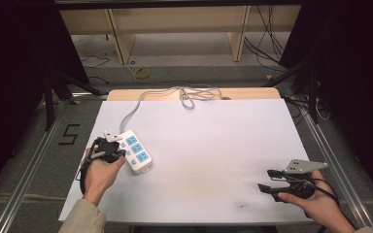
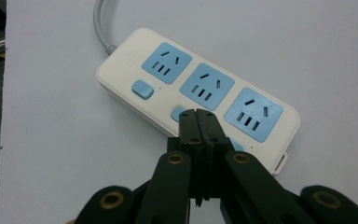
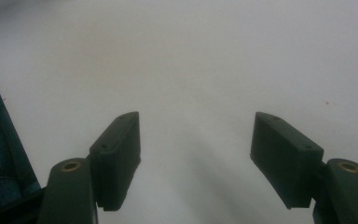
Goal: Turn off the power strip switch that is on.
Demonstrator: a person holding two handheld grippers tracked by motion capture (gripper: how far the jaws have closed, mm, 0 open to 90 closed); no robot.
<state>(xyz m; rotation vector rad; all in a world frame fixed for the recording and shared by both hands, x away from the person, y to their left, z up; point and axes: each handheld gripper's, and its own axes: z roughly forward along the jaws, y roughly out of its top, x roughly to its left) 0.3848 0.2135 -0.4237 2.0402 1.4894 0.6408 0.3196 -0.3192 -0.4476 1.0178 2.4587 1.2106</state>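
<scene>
— On the white table cover (image 1: 199, 160), where does the power strip (image 1: 135, 151) lie?
— At its left part, grey cord (image 1: 135, 112) running to the far edge.
— And the left gripper (image 2: 197, 122)?
— Jaws pressed together, tips over the strip's middle switch (image 2: 179, 113), gripping nothing.
— The right gripper (image 1: 268, 179)?
— Well apart from the strip, to its right, jaws spread wide over bare cover.

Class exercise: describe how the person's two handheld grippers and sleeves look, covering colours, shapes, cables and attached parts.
Both the left gripper and the right gripper are black, each with two flat rectangular jaws on arms fastened with brass-coloured rivets. The right one carries a grey three-cornered plate. Black cables trail from each. The left sleeve is beige.
</scene>
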